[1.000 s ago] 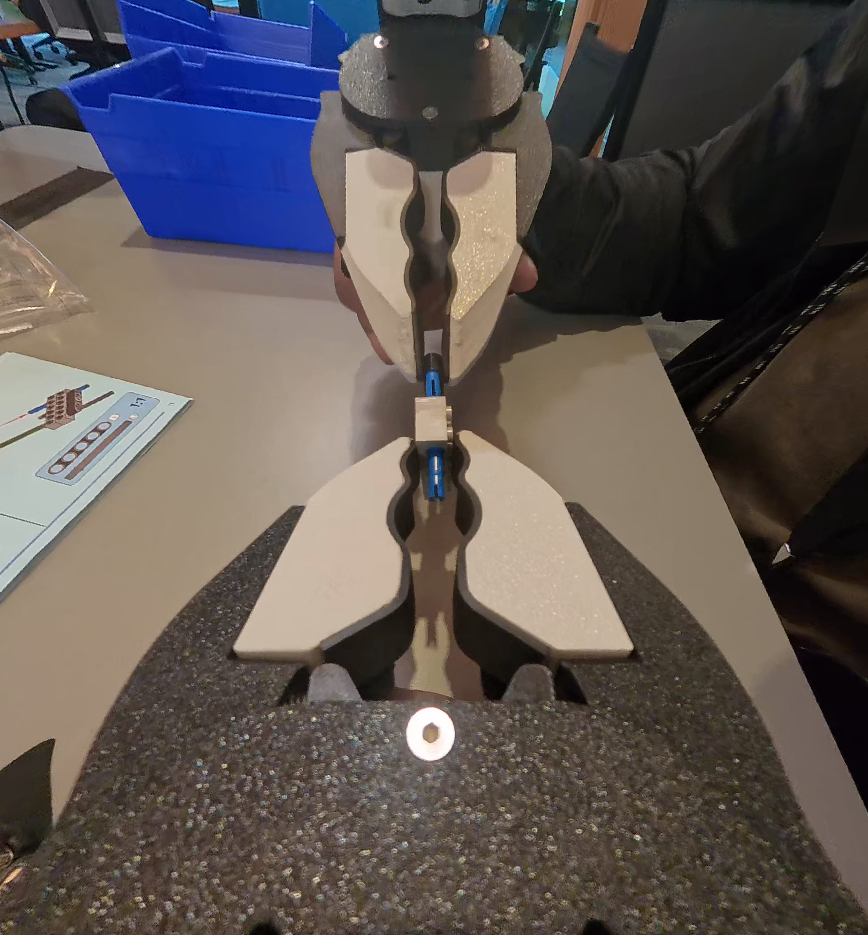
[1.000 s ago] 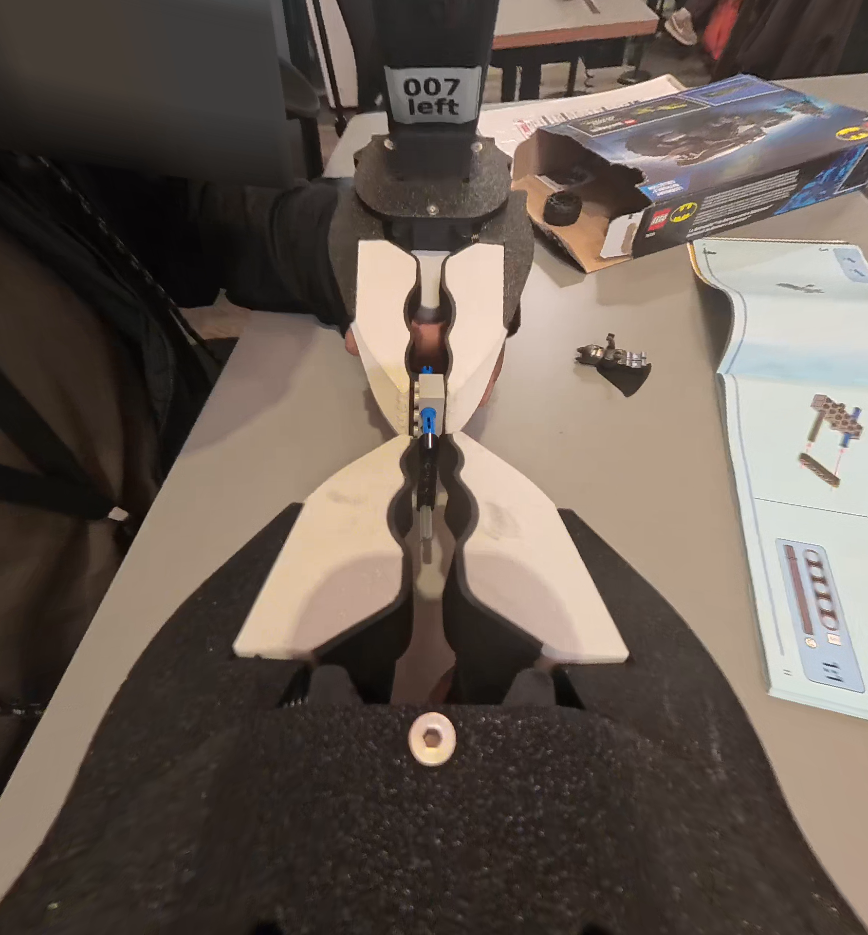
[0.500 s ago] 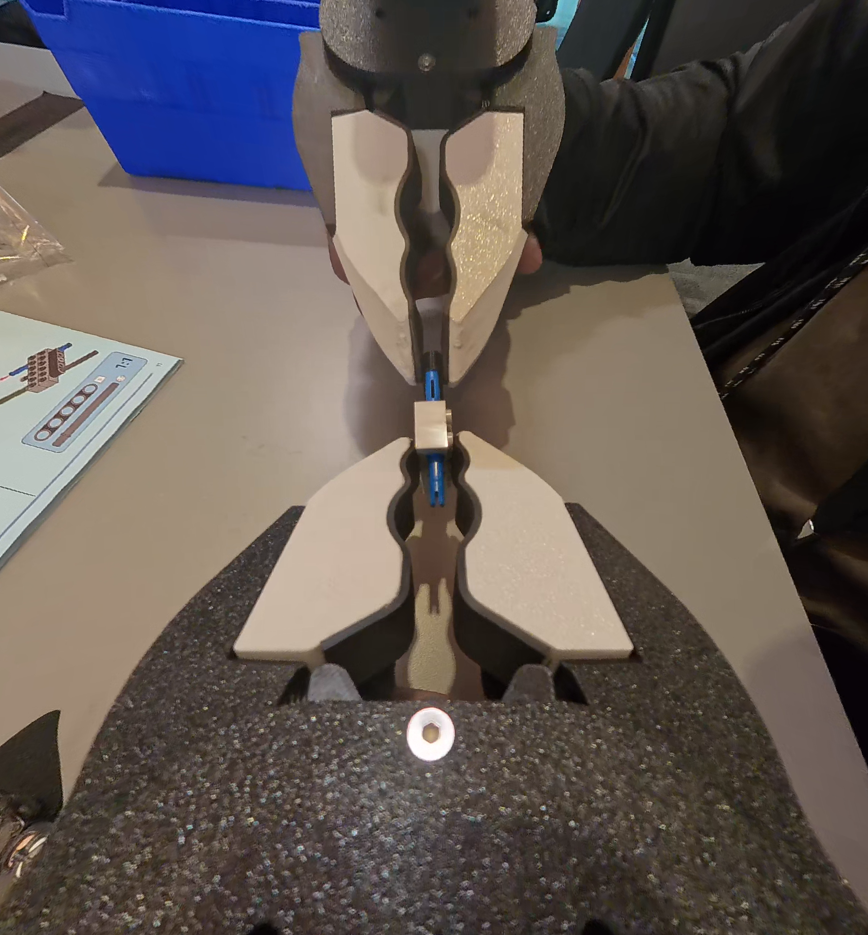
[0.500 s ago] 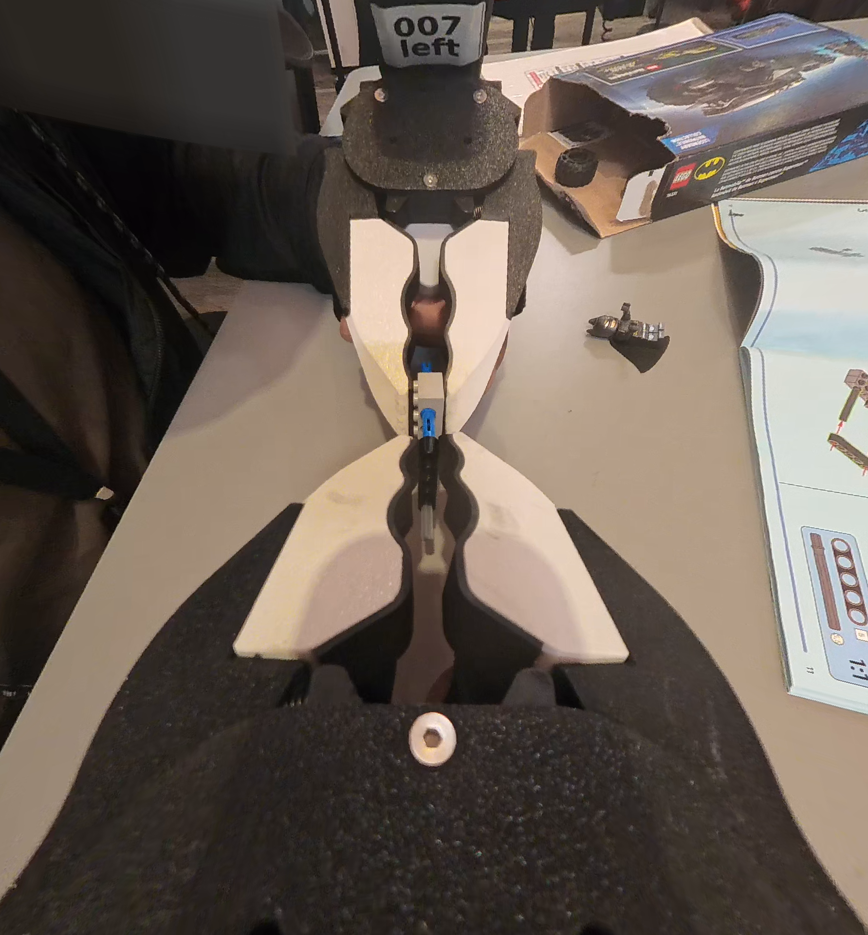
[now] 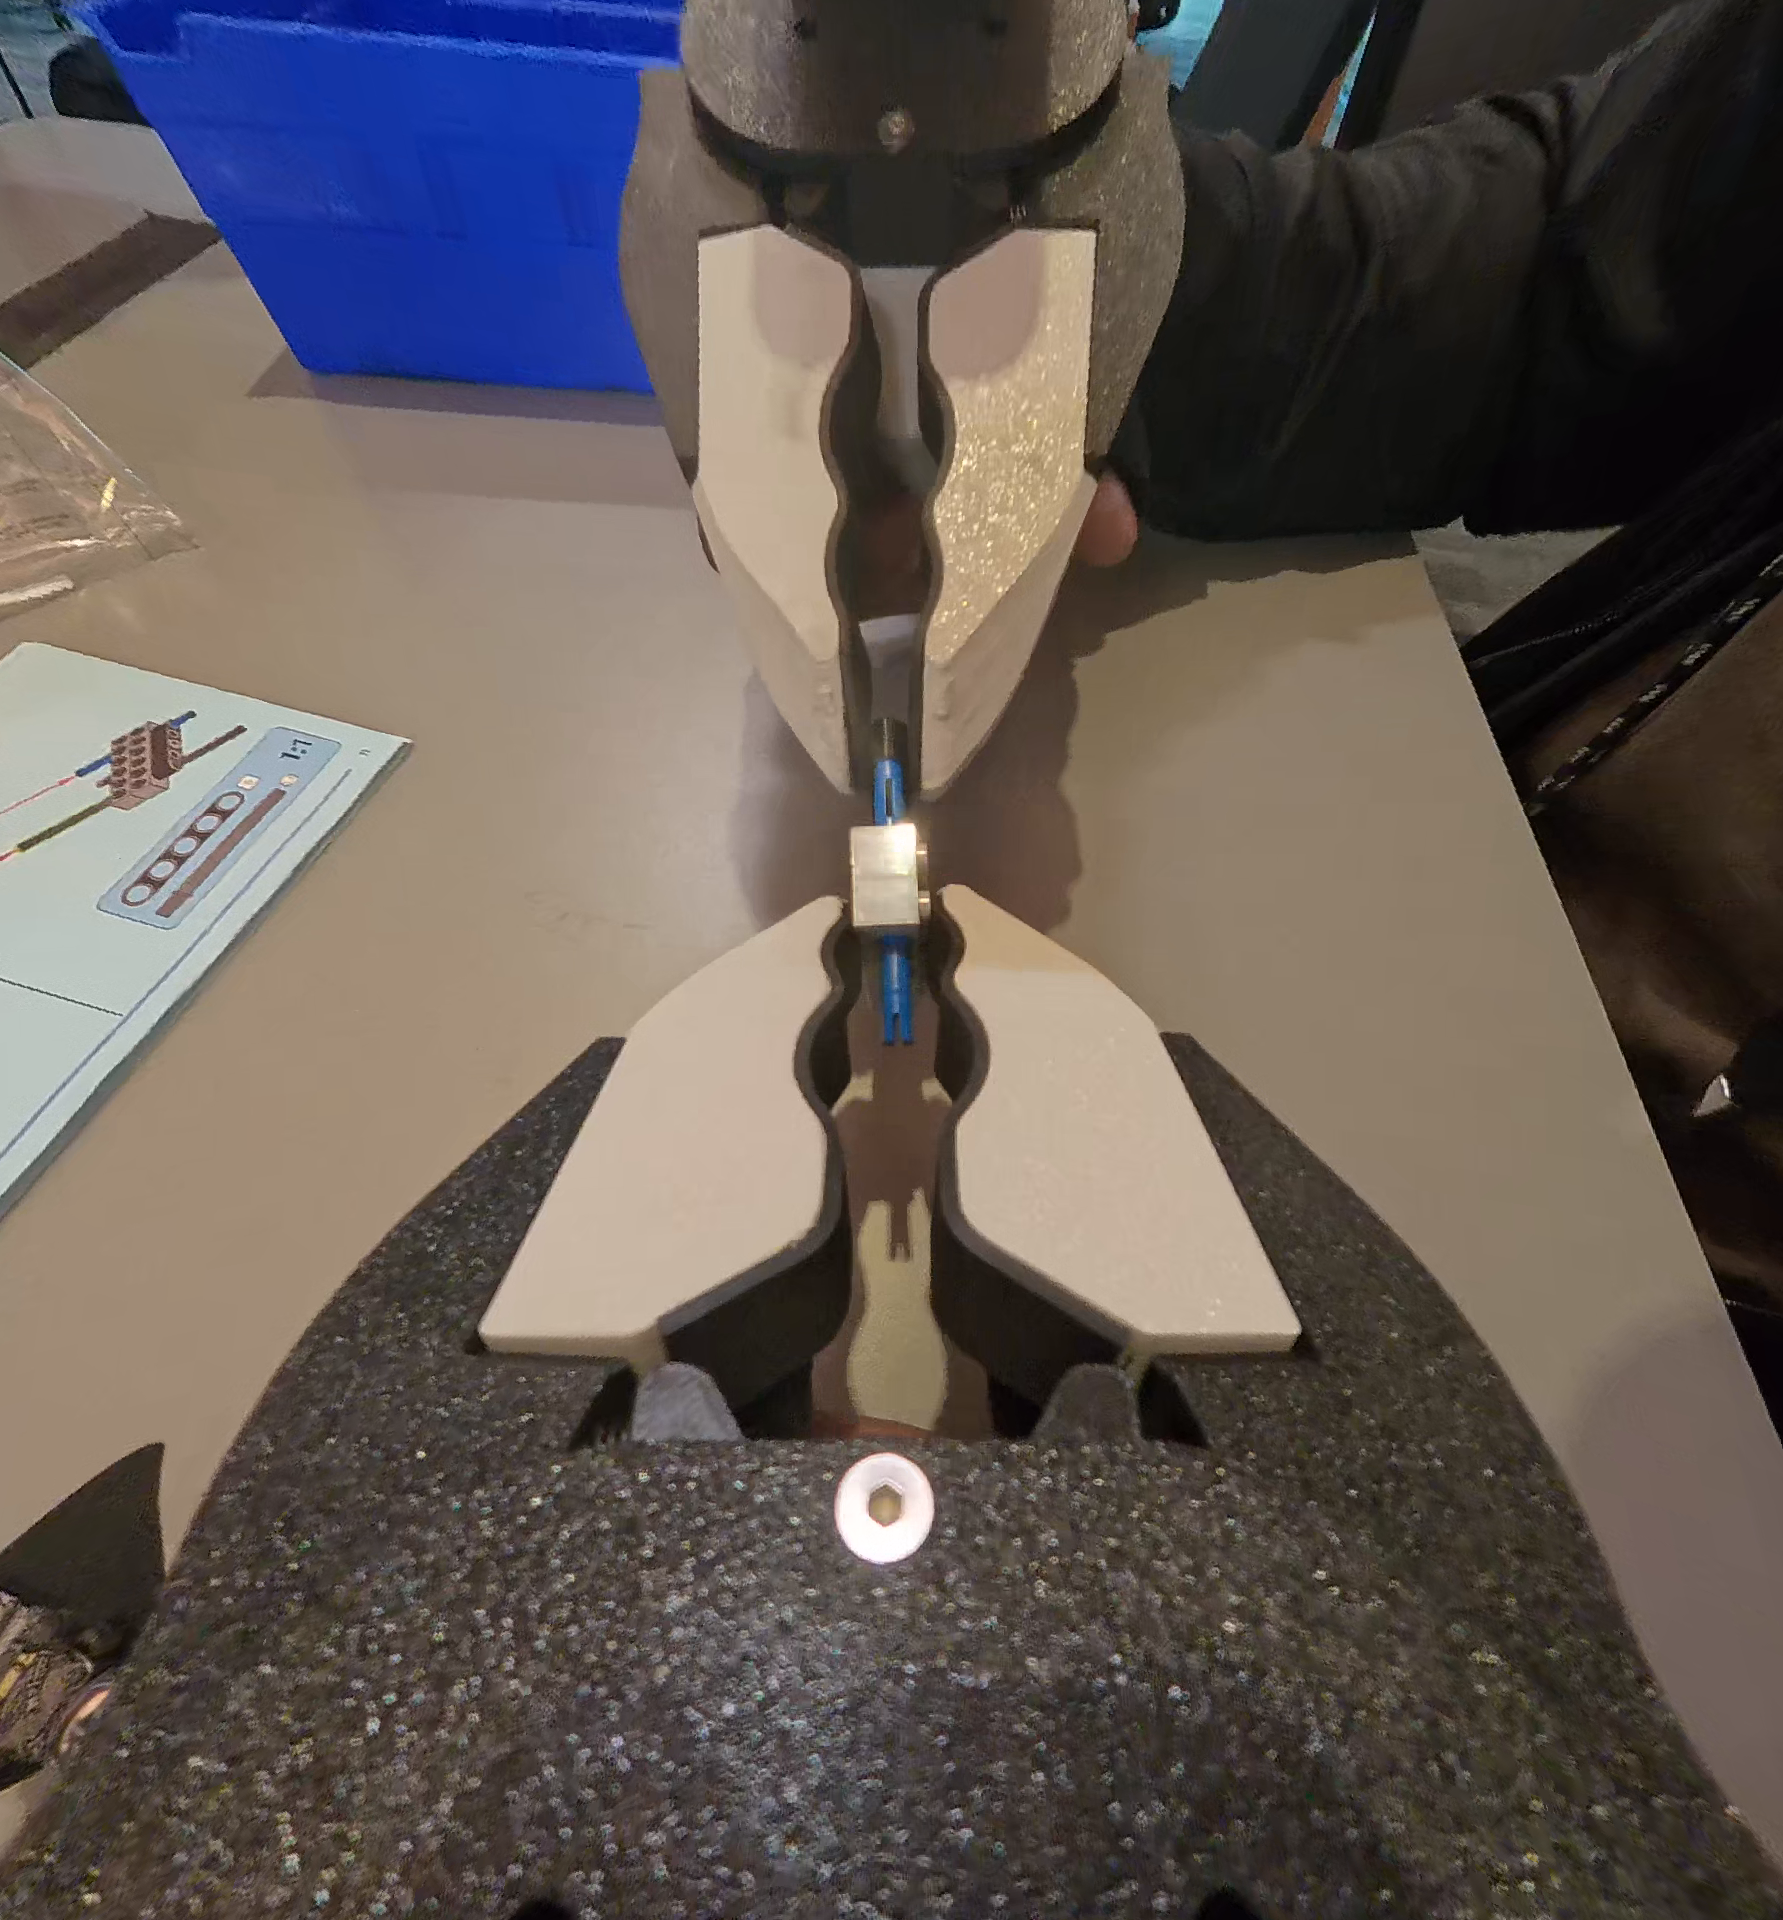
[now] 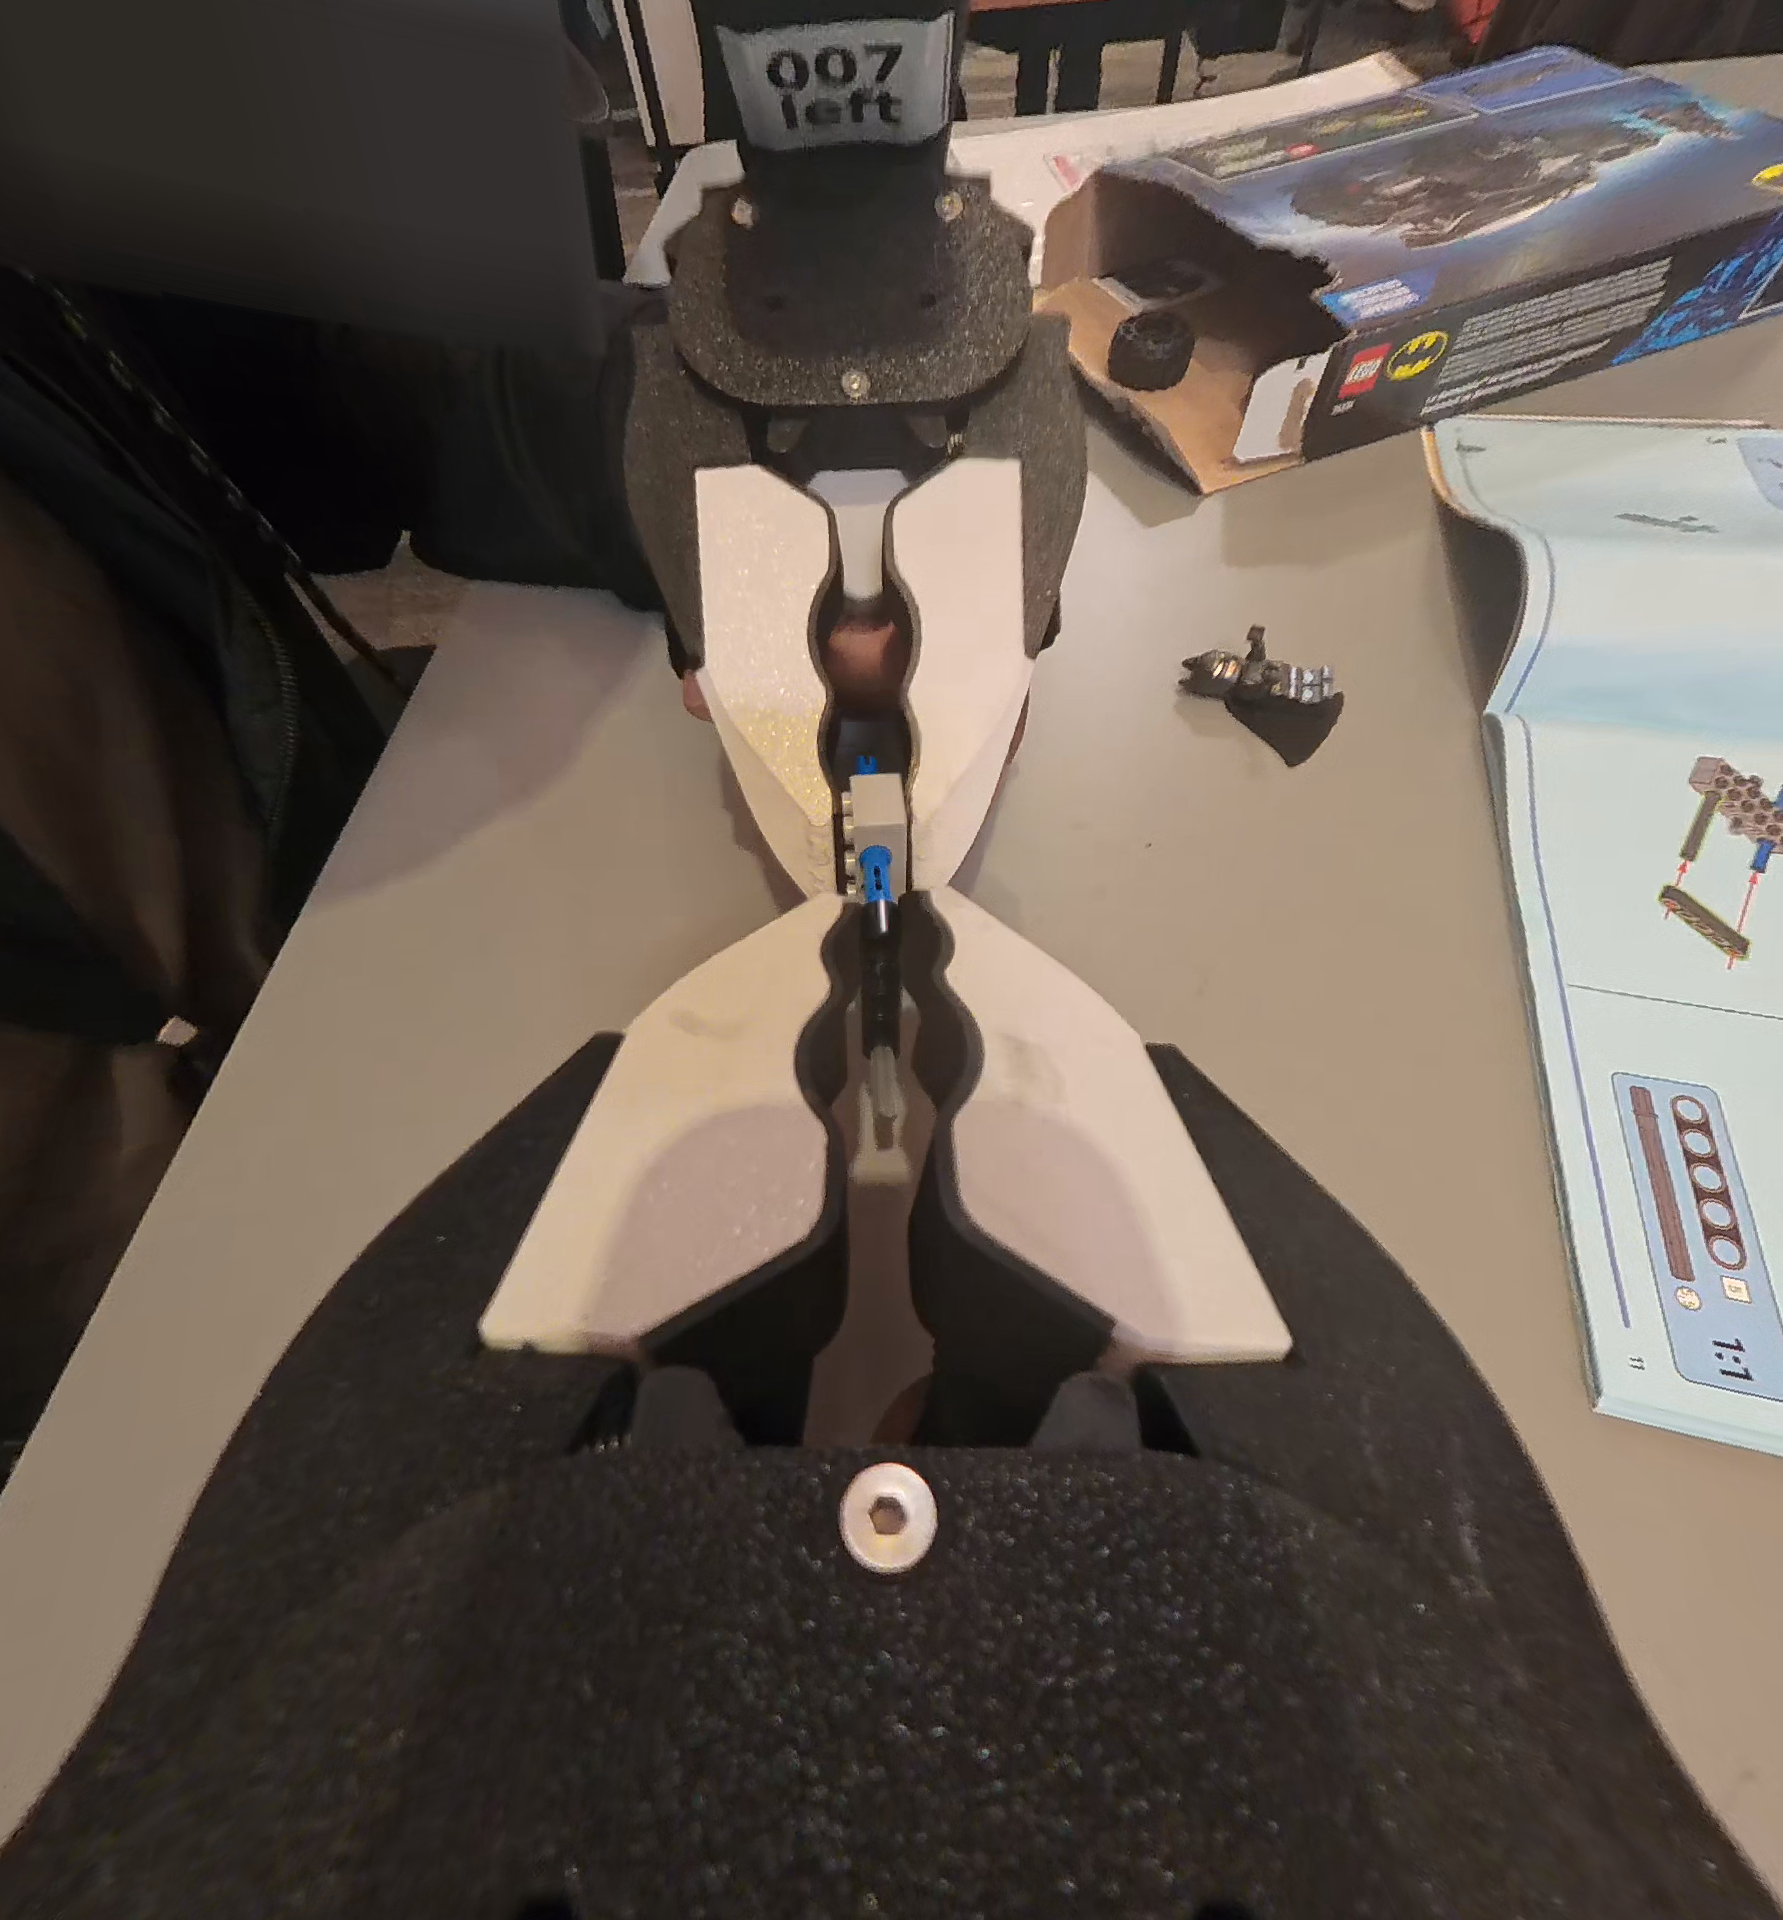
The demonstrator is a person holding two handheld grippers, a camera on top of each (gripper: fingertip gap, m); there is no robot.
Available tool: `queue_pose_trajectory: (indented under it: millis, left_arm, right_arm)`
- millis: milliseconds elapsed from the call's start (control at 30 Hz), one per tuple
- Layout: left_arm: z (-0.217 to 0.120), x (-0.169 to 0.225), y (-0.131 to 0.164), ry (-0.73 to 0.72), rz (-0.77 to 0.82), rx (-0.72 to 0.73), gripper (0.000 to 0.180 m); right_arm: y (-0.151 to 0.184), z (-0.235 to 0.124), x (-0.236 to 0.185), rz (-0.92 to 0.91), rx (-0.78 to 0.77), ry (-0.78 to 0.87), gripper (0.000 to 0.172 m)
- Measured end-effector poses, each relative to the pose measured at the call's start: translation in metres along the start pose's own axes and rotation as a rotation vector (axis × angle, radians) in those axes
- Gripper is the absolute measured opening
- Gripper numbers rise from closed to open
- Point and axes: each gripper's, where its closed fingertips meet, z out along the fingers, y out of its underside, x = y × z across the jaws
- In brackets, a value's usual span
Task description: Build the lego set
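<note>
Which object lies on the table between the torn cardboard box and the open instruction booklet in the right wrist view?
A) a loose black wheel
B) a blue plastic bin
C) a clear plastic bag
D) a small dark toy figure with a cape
D: a small dark toy figure with a cape lies on the table, below the torn box and left of the instruction booklet.

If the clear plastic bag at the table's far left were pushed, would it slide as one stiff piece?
Probably not. The clear bag lies crumpled and creased on the table, so it likely buckles. Small parts show inside; they would probably shift. It looks light for its size.
</note>
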Motion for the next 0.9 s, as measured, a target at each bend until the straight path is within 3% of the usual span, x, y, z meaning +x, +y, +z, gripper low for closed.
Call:
queue_pose_trajectory:
  millis: [133, 367, 900]
  left_arm:
    - [-0.006, 0.0, -0.016, 0.018, -0.033, 0.104, 0.011]
    - [-0.008, -0.001, -0.021, 0.017, -0.04, 0.16, 0.011]
    - [-0.008, 0.0, -0.021, 0.011, 0.002, 0.158, 0.011]
  right_arm:
    - [-0.019, 0.0, 0.0, 0.033, 0.113, 0.026, 0.009]
    - [-0.029, -0.008, 0.002, 0.007, 0.169, 0.08, 0.025]
    - [-0.019, -0.014, 0.0, -0.026, 0.144, 0.086, 0.009]
